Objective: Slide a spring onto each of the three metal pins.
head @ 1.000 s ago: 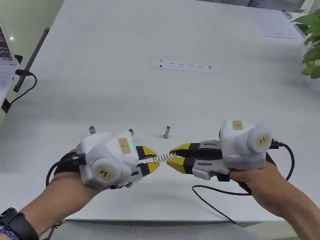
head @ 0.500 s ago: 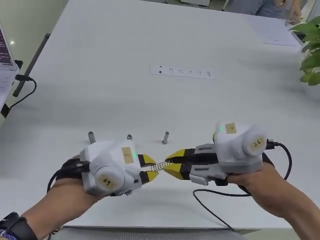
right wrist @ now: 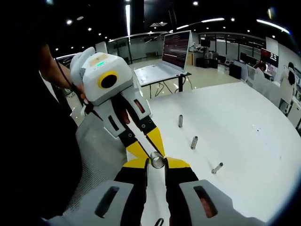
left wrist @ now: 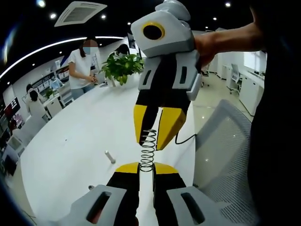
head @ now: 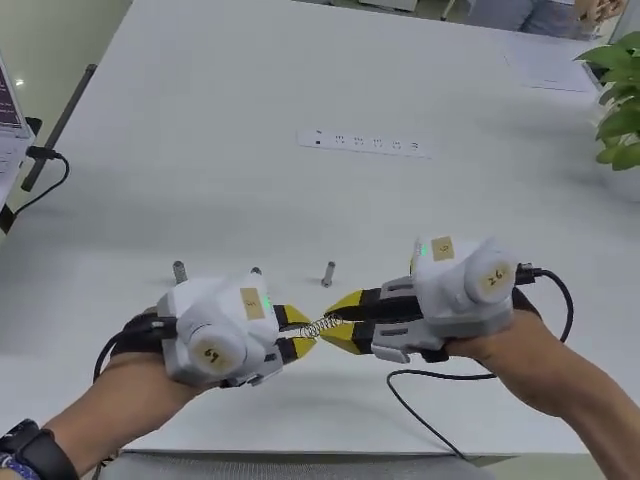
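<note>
Yellow-tipped left tongs (head: pixel 303 333) and right tongs (head: pixel 335 322) meet tip to tip over the near edge of the white worktop (head: pixel 300 80). Head view: the spring (head: pixel 320 326) is bridged between them, clear of the surface.

Left tongs: pressed together on one end of the spring. In the left gripper view the coil rises straight out of the narrow gap at the jaw tips. Right tongs: pinching the spring's other end. In the right gripper view the coil sits end-on between the jaw tips.

Hands: one on each gripper body, either side of the spring. A black cable (head: pixel 420 395) trails on the worktop nearer than the spring and to its right.

Pins, all upright on the worktop, none carrying a coil:
- right pin (head: pixel 328 274): just beyond the spring.
- middle pin (head: pixel 256 272): beyond the spring, to its left.
- left pin (head: pixel 180 271): further left of the spring again.

Power strip (head: pixel 365 143): well beyond the spring, flat on the worktop. Plant (head: pixel 620 100): far beyond the spring, to its right.
</note>
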